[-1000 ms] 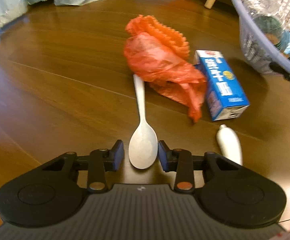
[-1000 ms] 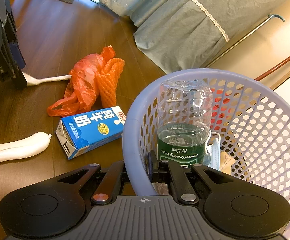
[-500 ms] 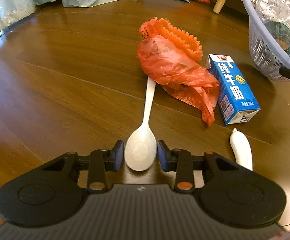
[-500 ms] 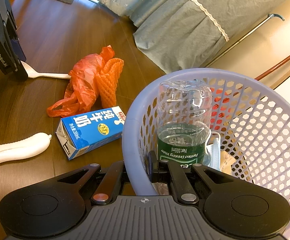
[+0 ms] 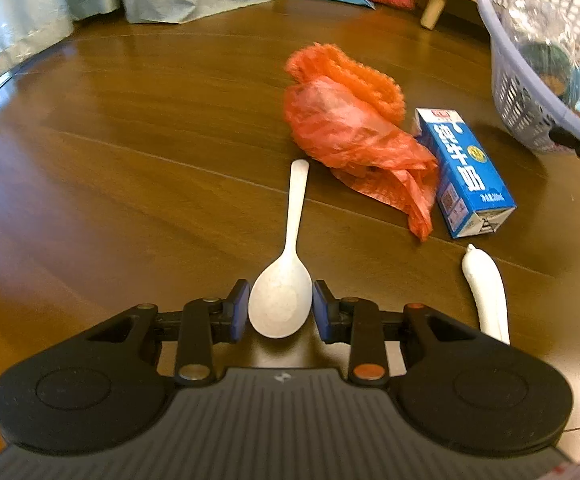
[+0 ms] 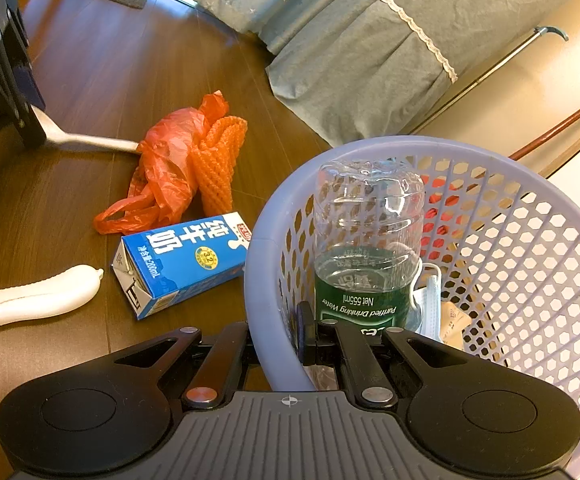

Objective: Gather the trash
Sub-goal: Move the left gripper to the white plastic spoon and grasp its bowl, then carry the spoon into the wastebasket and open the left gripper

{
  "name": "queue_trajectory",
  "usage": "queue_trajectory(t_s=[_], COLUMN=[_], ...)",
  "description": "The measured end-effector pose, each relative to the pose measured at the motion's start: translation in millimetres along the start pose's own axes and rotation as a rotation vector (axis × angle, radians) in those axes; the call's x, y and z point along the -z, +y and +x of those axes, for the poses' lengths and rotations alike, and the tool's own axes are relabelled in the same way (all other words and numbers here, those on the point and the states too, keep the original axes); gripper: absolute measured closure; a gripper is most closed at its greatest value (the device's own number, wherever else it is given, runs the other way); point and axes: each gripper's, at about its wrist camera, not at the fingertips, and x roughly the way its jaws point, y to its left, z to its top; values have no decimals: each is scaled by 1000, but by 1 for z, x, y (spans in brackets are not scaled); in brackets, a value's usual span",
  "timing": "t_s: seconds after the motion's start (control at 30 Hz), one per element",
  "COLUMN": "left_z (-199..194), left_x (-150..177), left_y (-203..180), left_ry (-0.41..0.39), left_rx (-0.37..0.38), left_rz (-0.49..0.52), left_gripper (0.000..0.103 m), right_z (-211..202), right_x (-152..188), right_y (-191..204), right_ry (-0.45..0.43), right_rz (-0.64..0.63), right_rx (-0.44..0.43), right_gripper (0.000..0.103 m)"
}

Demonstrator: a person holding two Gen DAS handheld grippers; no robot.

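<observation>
The spoon point(image 5: 283, 276) sits with its bowl pinched between the pads of the left gripper point(image 5: 280, 311), handle pointing away toward the red bag point(image 5: 354, 144). In the right wrist view it looks lifted at the bowl end, with the handle tip close to the bag; whether that tip touches the floor point(image 5: 129, 152) I cannot tell. The right gripper point(image 6: 275, 340) is clamped on the rim of the basket point(image 6: 265, 280), one finger outside the wall, one inside. The basket already holds a bottle point(image 6: 368, 240), a mask and a small wrapper.

Beside the bag lies an orange net point(image 6: 217, 160). A milk carton point(image 5: 464, 172) lies just right of the bag, near the basket, and a white tube point(image 5: 486, 292) sits near the left gripper.

Risks, as I judge them:
- The bowl is smooth, curved and held only at its edges, so it could pivot or squirt out of the pads, especially with the long handle acting as a lever.
- Swinging toward the basket, the handle could snag the bag and drag it along, or knock the carton.
- The basket is held at one point on its rim; a tilt could shift the upright bottle or spill the light pieces.
</observation>
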Motion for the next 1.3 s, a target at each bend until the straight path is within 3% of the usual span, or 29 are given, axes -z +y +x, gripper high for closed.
queue_trajectory(t_s=[0.33, 0.53, 1.0, 1.3], left_z=[-31, -40, -66, -102], left_x=[-4, -15, -43, -77], left_y=[33, 33, 2, -41], left_ry=[-56, -87, -172, -273], left_rx=[-63, -55, 38, 176], left_rz=[-70, -78, -39, 50], left_gripper=[75, 75, 75, 75], right_z=[-1, -1, -1, -1], right_x=[-1, -3, -4, -6], right_y=[2, 2, 6, 8], right_ry=[3, 4, 4, 3], right_rz=[-4, -7, -8, -10], right_rx=[-3, -4, -8, -10], right_gripper=[101, 101, 101, 101])
